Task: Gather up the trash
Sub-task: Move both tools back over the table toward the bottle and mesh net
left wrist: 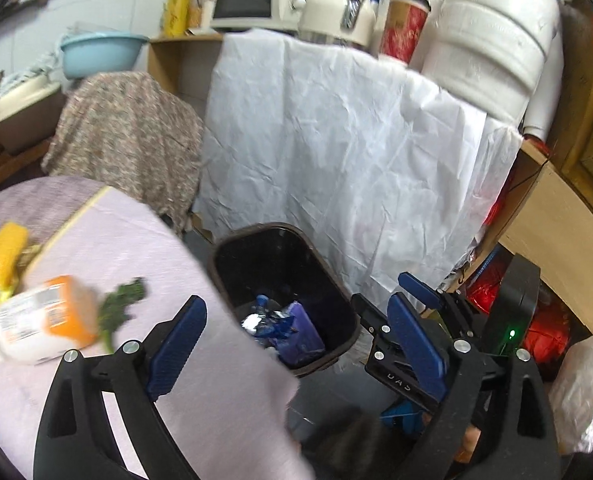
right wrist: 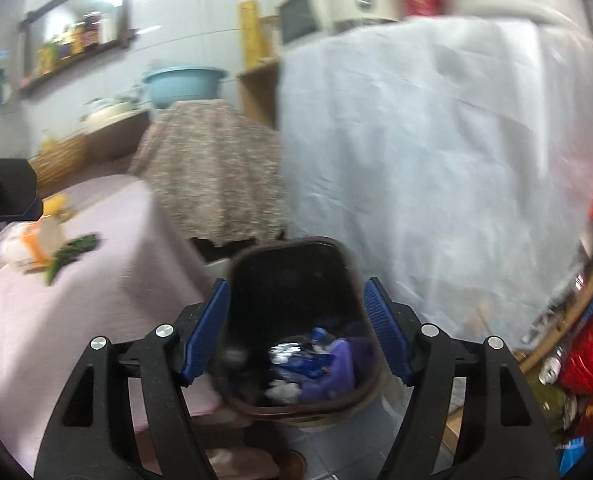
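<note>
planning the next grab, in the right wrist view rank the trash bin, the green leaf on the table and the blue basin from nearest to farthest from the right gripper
1. trash bin, directly under the right gripper.
2. green leaf, left, on the table.
3. blue basin, far back, upper left.

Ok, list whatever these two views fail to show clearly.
- Bottle label: left view, motion blur makes the text unreadable.
- Bin contents: right view, blur; the wrappers' print is illegible.
- Bin's near rim: left view, the tablecloth covers it.
- Yellow item: left view, cut by the frame edge.
</note>
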{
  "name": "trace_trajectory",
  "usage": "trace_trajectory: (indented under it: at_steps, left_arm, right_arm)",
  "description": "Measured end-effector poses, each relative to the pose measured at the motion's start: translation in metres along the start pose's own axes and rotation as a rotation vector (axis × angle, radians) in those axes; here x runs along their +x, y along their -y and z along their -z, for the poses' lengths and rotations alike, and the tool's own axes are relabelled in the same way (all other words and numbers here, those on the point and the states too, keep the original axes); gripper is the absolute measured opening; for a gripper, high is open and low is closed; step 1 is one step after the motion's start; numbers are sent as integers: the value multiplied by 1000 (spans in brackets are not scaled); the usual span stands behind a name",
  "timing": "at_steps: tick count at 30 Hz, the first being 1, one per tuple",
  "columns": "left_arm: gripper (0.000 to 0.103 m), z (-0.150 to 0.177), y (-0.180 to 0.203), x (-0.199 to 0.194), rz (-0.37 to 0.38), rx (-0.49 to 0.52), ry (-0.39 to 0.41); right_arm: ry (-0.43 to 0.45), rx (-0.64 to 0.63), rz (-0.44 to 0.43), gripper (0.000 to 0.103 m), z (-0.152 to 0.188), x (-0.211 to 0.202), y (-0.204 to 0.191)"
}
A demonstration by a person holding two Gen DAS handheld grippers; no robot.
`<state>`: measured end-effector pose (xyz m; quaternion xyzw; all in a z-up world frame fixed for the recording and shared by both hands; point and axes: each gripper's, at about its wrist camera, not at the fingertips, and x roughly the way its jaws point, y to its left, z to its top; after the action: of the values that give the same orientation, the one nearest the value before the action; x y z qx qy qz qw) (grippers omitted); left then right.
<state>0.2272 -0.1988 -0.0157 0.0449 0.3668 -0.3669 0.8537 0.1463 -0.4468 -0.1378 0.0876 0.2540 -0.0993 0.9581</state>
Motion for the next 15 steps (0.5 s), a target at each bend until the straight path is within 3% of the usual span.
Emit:
trace_trajectory:
  at_steps: [11,15]
  left_arm:
    - [93,42,-74,-74,-139,-91,58]
    - [93,62,-106,-100,-205,-129,62]
  right_arm:
    - [6,-198,-275,70,-17,-24,-96]
    - [-7,-277,-386,77,-22,-31,-128]
